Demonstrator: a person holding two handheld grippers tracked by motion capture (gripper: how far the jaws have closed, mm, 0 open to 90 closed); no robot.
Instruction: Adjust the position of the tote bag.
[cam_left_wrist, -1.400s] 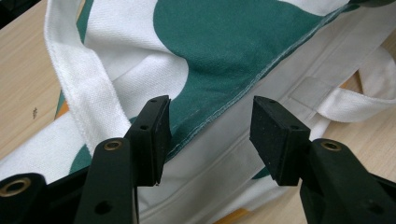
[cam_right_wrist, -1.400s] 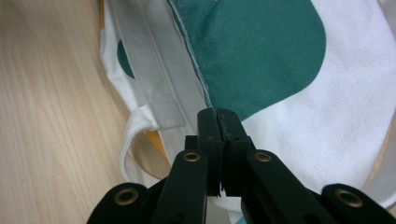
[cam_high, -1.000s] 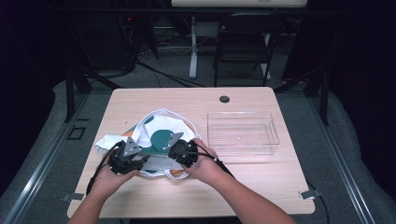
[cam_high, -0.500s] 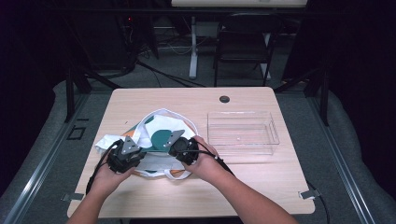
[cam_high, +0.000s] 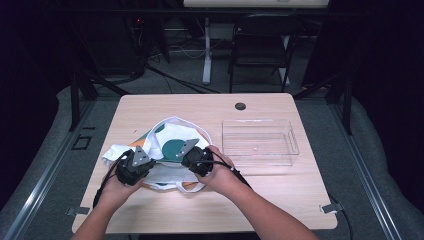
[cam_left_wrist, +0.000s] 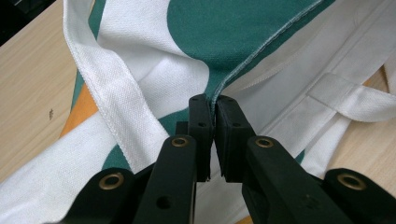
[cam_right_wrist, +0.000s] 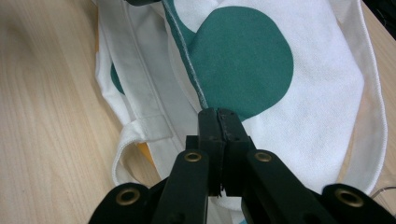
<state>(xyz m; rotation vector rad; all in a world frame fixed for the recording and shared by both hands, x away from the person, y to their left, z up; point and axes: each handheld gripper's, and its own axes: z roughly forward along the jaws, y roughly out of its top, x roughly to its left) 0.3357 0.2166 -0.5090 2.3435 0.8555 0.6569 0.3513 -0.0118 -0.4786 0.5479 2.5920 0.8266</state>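
We hold tote bag (cam_high: 172, 150) at table (cam_high: 280, 200) near-left: left gripper (cam_left_wrist: 214, 109) jaws just closing, now pinching hem; right gripper (cam_right_wrist: 219, 122) clamped on same hem. Hem runs between grippers; both equally near.

**Layout at the table, taken from the two grippers**

The tote bag (cam_high: 170, 150) lies on the table (cam_high: 280, 200), left of centre. The left gripper (cam_high: 142, 157) sits at the bag's near left part; the right gripper (cam_high: 192, 152) sits just right of it, at the bag's near right part. Between the two runs the bag's hemmed edge (cam_left_wrist: 261, 51), with each gripper's jaws closed on it. A strap (cam_left_wrist: 107, 102) lies left of the left gripper's jaws. The clear tray (cam_high: 260, 142) stands right of the right gripper, apart from the bag. The round hole (cam_high: 240, 106) lies beyond the tray, near the far edge.
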